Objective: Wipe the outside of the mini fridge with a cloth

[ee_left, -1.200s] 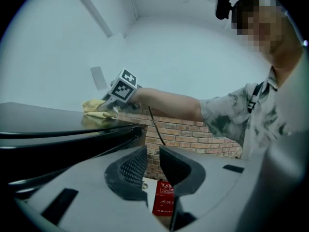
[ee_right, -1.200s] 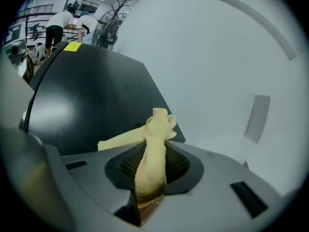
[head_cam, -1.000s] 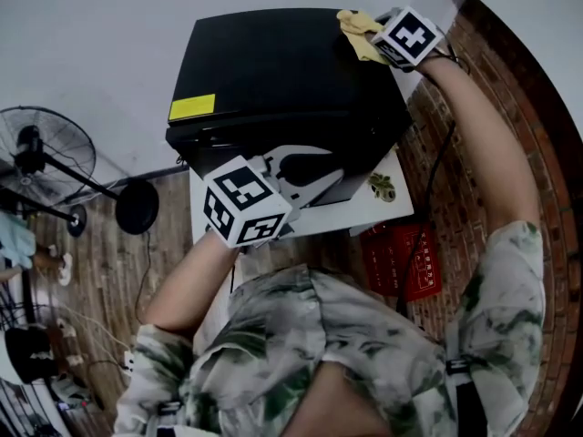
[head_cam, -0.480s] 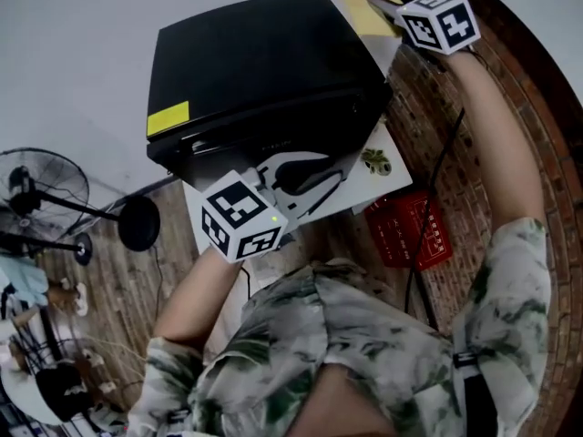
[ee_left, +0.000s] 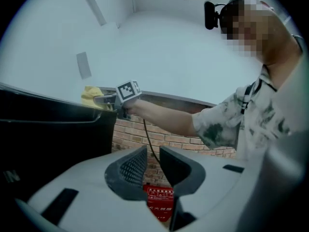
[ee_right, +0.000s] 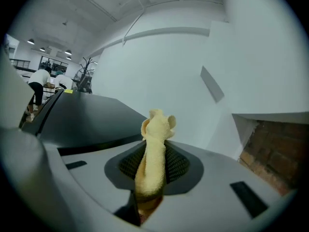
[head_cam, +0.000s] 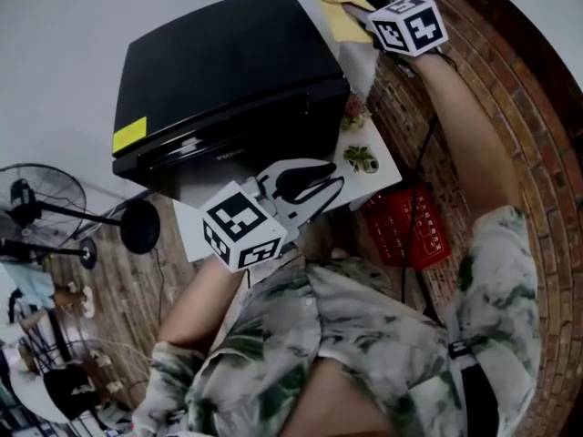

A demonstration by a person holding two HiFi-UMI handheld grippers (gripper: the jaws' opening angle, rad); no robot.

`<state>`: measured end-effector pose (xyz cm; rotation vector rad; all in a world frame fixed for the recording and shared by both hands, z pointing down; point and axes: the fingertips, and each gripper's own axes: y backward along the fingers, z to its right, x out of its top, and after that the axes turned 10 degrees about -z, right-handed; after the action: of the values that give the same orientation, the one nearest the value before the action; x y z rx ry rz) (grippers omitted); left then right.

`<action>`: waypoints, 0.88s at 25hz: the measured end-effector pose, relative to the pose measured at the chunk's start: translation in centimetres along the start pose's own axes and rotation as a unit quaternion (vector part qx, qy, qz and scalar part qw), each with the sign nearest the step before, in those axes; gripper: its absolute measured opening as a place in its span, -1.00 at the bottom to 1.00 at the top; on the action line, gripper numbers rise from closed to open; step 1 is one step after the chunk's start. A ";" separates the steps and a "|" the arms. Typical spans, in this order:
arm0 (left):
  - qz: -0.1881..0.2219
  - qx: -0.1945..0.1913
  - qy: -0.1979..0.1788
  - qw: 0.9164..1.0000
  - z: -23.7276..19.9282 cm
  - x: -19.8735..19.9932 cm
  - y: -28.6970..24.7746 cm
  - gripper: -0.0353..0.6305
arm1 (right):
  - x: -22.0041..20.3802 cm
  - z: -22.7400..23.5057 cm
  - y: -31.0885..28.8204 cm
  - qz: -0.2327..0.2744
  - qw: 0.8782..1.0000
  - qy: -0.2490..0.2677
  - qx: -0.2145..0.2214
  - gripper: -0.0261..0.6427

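The black mini fridge fills the upper middle of the head view, standing on a white table against a pale wall. It looks heavy, rigid and smooth-skinned; it should stay put under a wiping push and needs no holding, though the glossy top would probably show streaks.

The yellow cloth is in the upper right of the head view, at the fridge's far right corner; whether it presses on the panel there I cannot tell. It is soft, light and limp, and the right gripper is clamped on a bunched fold of it, a tuft poking out past the jaws. A hold on the bunched middle seems best, since a loose edge could slip free when dragged.

The left gripper hangs in front of the fridge at centre frame, jaws a narrow slot apart with nothing between them.

Around it:
- A brick wall runs close along the right, leaving little room beside the fridge's right flank.
- A pedestal fan stands at lower left, well apart.
- A red box lies below the table.
- A black cable trails down from near the right forearm and might snag.
- A yellow sticker sits at the top's near left corner.
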<state>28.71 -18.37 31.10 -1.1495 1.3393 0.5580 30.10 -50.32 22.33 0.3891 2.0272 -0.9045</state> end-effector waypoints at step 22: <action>0.003 0.144 0.076 0.987 -3.7 0.7 -8.4 -0.68 | -9.5 -6.6 -15.9 0.012 0.980 -0.021 0.196 -0.63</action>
<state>34.47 -25.07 33.72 -0.9653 1.4998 0.2727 22.79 -56.00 39.69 0.5999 1.7972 -1.2892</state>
